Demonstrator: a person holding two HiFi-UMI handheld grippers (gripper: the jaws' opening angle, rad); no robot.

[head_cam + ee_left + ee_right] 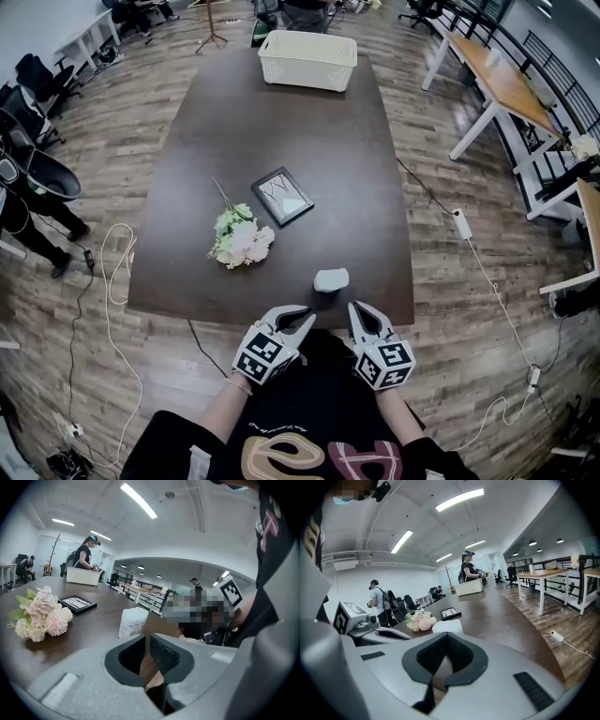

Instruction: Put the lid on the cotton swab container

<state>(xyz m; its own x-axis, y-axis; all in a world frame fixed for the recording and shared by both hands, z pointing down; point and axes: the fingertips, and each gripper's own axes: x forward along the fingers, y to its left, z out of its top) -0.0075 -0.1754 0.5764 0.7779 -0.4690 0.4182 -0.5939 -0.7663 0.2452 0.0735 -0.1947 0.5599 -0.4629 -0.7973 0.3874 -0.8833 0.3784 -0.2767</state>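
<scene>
The cotton swab container (330,279) is a small white cylinder with a rounded pale top. It stands upright near the front edge of the dark table (281,122). No separate lid shows in any view. My left gripper (307,319) hangs just in front of the table edge, left of the container, its jaws together with nothing between them. My right gripper (356,307) is beside it, below and right of the container, and it too is shut and holds nothing. The container (132,622) stands a little beyond the left gripper (147,633) and just past the right gripper (447,633).
A bunch of pale flowers (241,236) lies left of the container, with a small framed picture (282,196) behind it. A white basket (307,58) sits at the table's far end. Other desks, chairs and people stand around the room, and cables run across the floor.
</scene>
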